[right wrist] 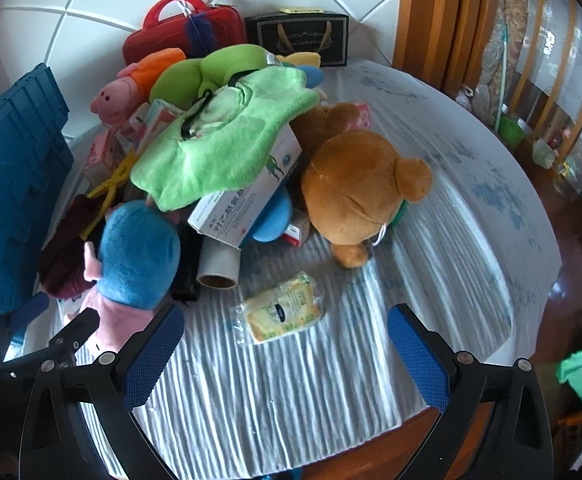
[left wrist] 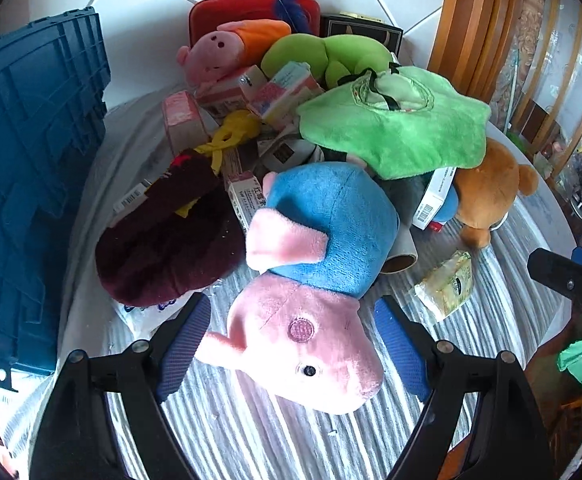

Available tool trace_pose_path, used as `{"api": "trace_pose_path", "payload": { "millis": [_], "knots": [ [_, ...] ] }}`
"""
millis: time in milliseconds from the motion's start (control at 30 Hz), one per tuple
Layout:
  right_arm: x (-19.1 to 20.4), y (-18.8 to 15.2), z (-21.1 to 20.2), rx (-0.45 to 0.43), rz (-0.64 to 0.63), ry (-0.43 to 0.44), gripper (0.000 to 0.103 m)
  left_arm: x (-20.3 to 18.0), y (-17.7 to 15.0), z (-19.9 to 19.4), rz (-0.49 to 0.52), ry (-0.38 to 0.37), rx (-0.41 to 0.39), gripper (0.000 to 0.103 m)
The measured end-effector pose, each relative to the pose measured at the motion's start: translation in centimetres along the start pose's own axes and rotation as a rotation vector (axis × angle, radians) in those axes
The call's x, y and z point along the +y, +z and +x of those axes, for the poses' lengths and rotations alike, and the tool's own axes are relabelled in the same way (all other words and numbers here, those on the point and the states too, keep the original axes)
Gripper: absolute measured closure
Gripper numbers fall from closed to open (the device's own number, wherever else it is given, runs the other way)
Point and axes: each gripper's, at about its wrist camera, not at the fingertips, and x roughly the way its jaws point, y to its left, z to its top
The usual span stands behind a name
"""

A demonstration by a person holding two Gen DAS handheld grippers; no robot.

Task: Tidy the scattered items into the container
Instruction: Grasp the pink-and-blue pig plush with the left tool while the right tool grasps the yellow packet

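Observation:
A pink pig plush in a blue shirt (left wrist: 311, 280) lies on the striped table cover, its head between the fingers of my open left gripper (left wrist: 291, 344); the pads do not clearly touch it. The same plush shows at the left in the right wrist view (right wrist: 135, 256). My right gripper (right wrist: 287, 356) is open and empty, just short of a yellow-green tissue packet (right wrist: 283, 312). The blue plastic crate (left wrist: 23, 168) stands at the far left. A pile of toys and boxes lies behind, with a green cloth (right wrist: 219, 140) on top and a brown teddy bear (right wrist: 355, 188) beside it.
A dark maroon hat (left wrist: 167, 240), a cardboard tube (right wrist: 219, 268), a white medicine box (right wrist: 251, 196), a second pig plush (left wrist: 219, 52), a red case (left wrist: 251, 4) and a black box (right wrist: 299, 36) crowd the pile. The round table's edge (right wrist: 531, 264) curves at the right.

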Motion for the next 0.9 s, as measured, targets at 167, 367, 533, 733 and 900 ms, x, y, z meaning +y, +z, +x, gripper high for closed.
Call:
{"api": "trace_pose_path", "payload": {
  "millis": [167,367,533,733,900],
  "knots": [
    [-0.4,-1.4,3.7,0.070,0.004,-0.020,0.000,-0.9,-0.2,3.3,0.021,0.004,0.054,0.019],
    [-0.5,-1.9,7.7,0.125,-0.046,-0.002,0.000,-1.5,0.2,5.7,0.006,0.065,0.059,0.019],
    [-0.7,-1.7,11.1,0.165,-0.114,0.040,0.000,-2.4,0.4,7.8,-0.028,0.150,0.072,0.014],
    [-0.6,-2.0,13.7,0.187,-0.218,0.100,0.000,-3.4,-0.9,6.7,-0.103,0.217,0.014,0.024],
    [-0.7,-2.5,14.3,0.163,-0.314,0.124,0.000,-4.9,-2.6,5.3,-0.160,0.248,0.004,0.025]
  ]
}}
